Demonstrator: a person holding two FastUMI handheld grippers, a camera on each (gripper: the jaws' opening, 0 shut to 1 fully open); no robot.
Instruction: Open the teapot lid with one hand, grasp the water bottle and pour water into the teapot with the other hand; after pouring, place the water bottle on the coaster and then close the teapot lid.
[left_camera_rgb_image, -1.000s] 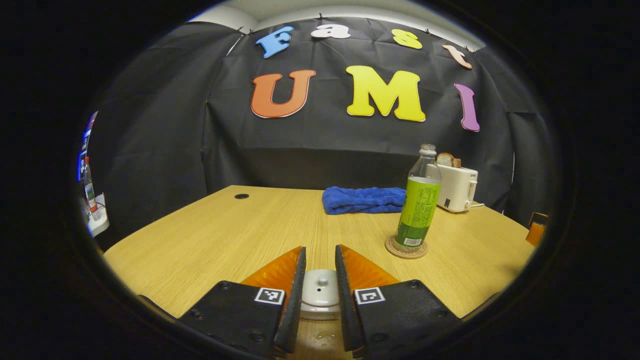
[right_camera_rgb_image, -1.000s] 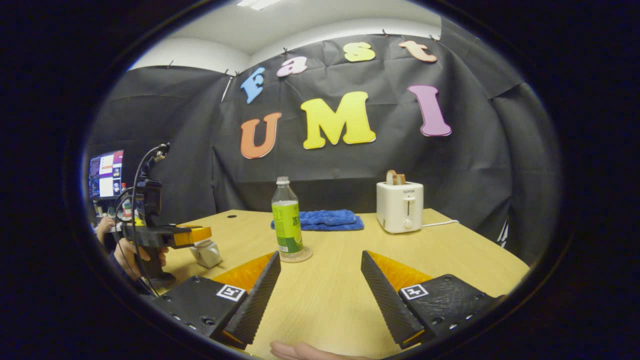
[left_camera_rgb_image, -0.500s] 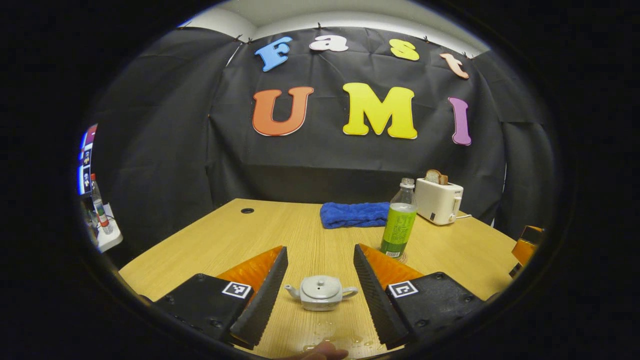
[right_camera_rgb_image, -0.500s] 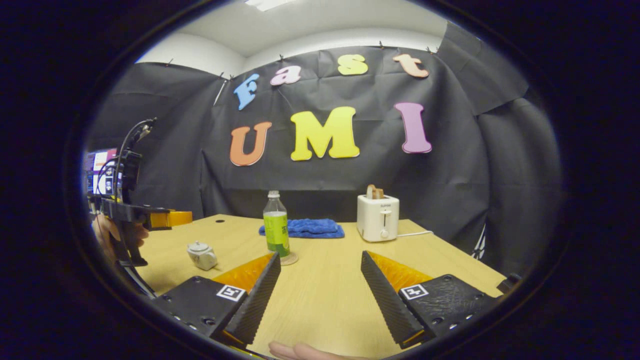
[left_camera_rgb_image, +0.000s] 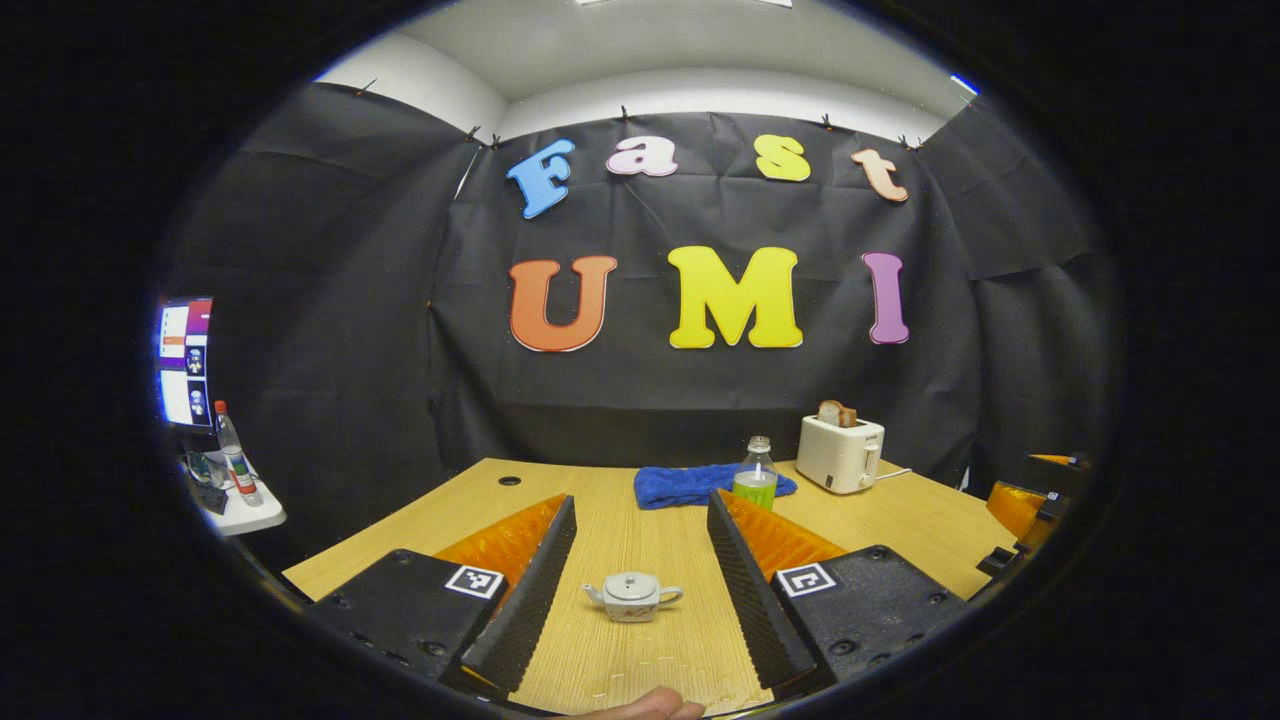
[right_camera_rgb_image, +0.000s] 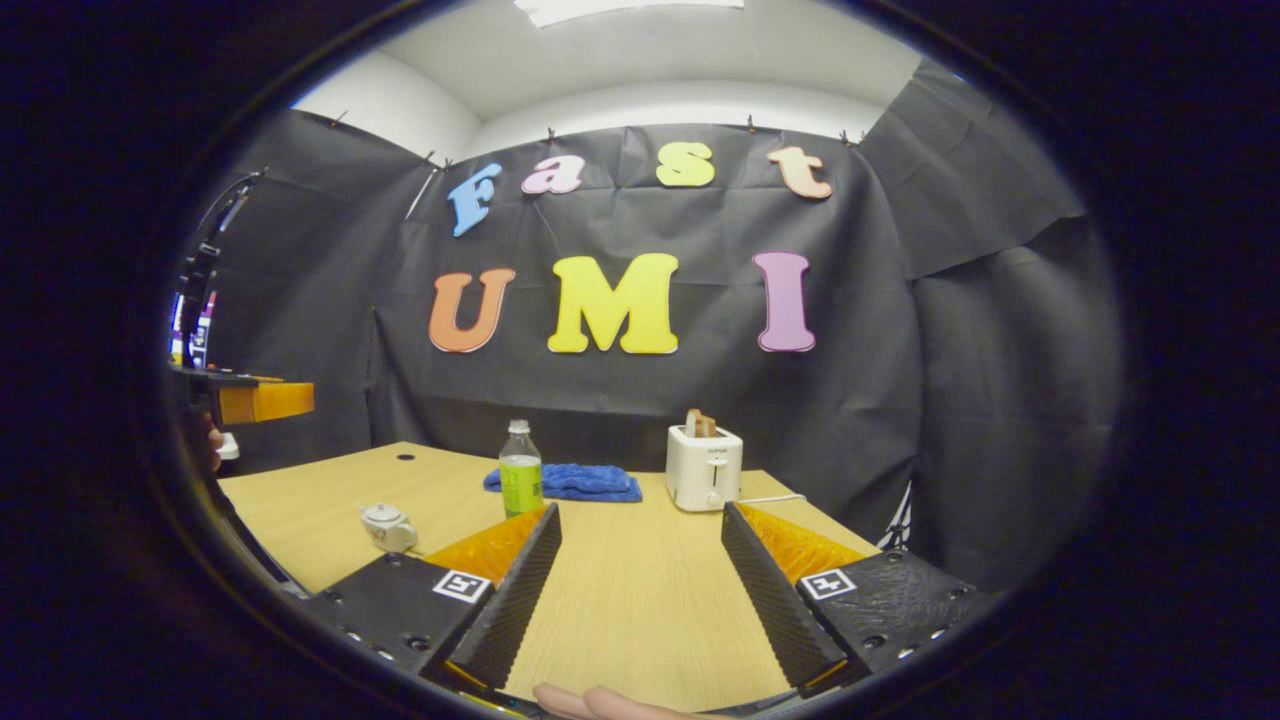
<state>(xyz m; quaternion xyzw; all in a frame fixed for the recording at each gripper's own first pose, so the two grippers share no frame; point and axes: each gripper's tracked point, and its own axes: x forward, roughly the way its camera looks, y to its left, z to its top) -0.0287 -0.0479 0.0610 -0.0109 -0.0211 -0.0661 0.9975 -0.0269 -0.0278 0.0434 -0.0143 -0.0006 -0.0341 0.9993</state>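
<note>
Framing the lidded teapot (left_camera_rgb_image: 633, 596) at 12 o'clock, left gripper (left_camera_rgb_image: 640, 580) is spread wide, empty; right gripper (right_camera_rgb_image: 640, 570) likewise, water bottle (right_camera_rgb_image: 520, 482) at 11.

The left gripper (left_camera_rgb_image: 640, 590) has its fingers wide apart above the wooden table (left_camera_rgb_image: 900, 520). The lidded teapot (left_camera_rgb_image: 632, 597) stands between them; the water bottle (left_camera_rgb_image: 757, 475) stands farther behind.
</note>
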